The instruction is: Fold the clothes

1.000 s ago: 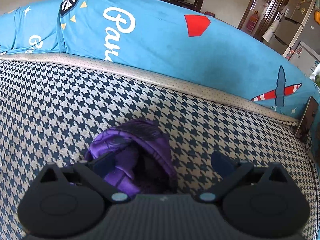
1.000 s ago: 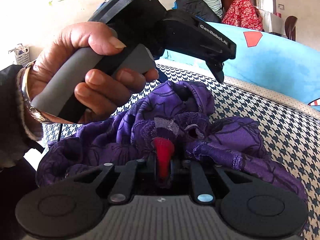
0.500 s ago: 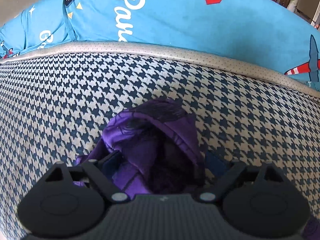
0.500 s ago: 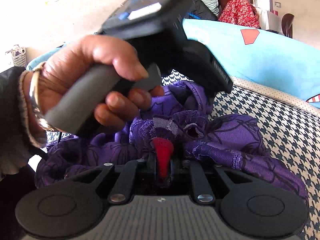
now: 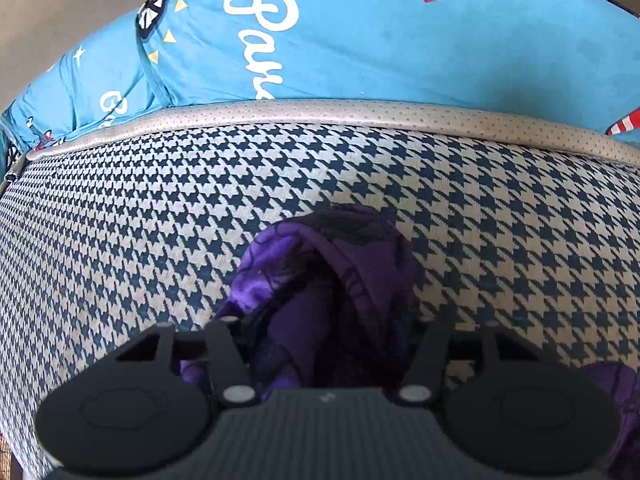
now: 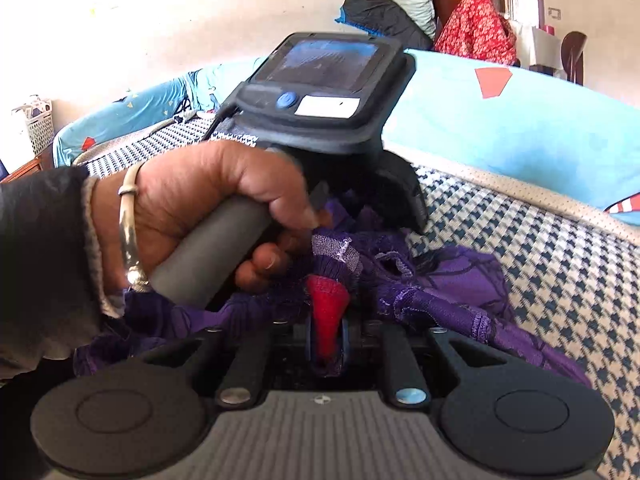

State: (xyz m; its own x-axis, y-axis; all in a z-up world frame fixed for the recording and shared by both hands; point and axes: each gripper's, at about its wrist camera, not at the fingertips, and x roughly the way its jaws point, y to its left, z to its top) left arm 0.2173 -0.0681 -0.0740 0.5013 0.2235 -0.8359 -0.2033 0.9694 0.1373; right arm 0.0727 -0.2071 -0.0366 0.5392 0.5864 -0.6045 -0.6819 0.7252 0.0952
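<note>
The left gripper points steeply down, its jaws closing around a raised fold of the purple garment; the right gripper is clamped on another bunch, red trim showing between its jaws. The garment lies crumpled on the houndstooth cushion, near both grippers, with a blue printed cover beyond. No fold is made yet; spreading and folding remain.

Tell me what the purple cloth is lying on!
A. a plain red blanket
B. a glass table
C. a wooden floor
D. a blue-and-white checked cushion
D, the crumpled purple cloth rests on the cushion with the dark-blue-and-white check.
</note>
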